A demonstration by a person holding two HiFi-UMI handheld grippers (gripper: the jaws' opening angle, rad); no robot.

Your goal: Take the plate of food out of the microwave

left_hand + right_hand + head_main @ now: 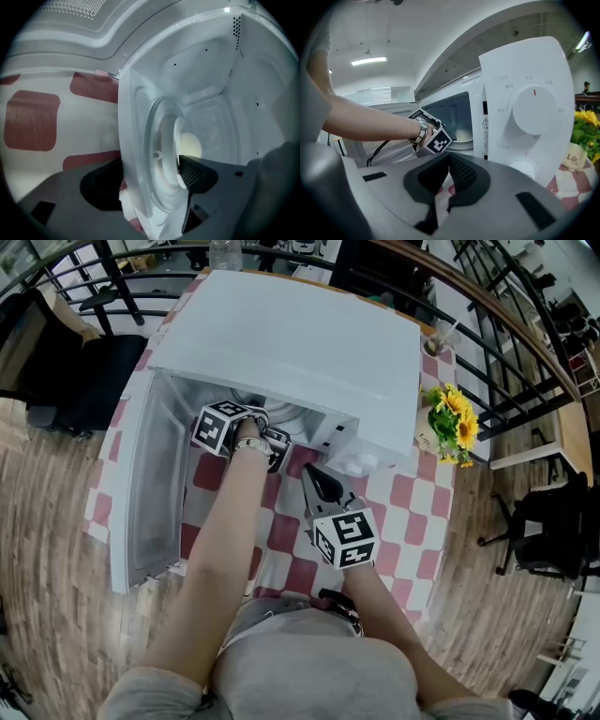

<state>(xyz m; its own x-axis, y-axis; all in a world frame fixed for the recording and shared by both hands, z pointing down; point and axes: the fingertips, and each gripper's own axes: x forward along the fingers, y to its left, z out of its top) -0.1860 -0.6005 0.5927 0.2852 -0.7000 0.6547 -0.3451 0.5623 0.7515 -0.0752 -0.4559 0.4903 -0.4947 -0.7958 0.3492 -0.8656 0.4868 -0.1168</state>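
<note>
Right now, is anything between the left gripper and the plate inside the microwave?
Yes. The left gripper's open jaws seem to straddle the microwave floor and the glass turntable; only one jaw reaches the plate rim. The door stands open.

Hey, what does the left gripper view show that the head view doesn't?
Only the left gripper view: the inside of the microwave, with a white plate of pale food on the glass turntable. Only the head view: the shut right gripper waiting outside, and the sunflowers. Both: the microwave, the red-checked tablecloth and the left gripper, its fingers apart.
</note>
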